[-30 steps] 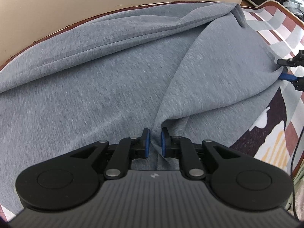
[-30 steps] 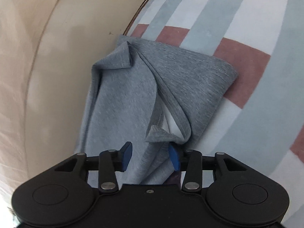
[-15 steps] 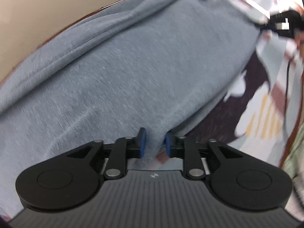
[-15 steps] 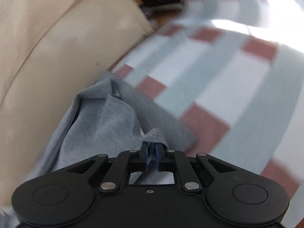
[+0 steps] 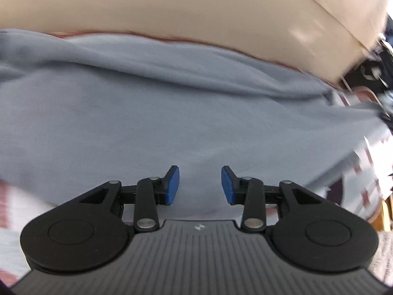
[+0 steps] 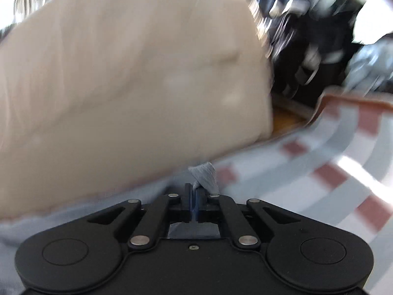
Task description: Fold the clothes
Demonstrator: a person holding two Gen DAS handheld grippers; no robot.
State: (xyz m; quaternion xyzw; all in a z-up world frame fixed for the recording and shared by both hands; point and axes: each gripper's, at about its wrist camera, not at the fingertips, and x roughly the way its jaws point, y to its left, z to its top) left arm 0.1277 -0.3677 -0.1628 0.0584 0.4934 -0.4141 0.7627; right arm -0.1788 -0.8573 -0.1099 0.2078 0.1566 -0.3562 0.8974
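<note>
My left gripper (image 5: 200, 185) has just been opening; its blue pads stand spread above the grey knit garment (image 5: 157, 113), nothing pressed between them. My right gripper (image 6: 195, 200) has just clamped tight on a bunched corner of that garment (image 6: 205, 173), which sticks up beyond the tips. The cloth lies on the checked red, white and grey cover (image 6: 339, 162), against what looks like a beige cushion (image 6: 127, 83), though blurred.

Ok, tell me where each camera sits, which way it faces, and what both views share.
Left wrist: on the left gripper, angled down at the grey garment; its open blue-padded fingers show.
Right wrist: on the right gripper, facing the beige cushion and checked cover; jaws shut on a fabric corner.
Shared: garment, cushion, cover.
</note>
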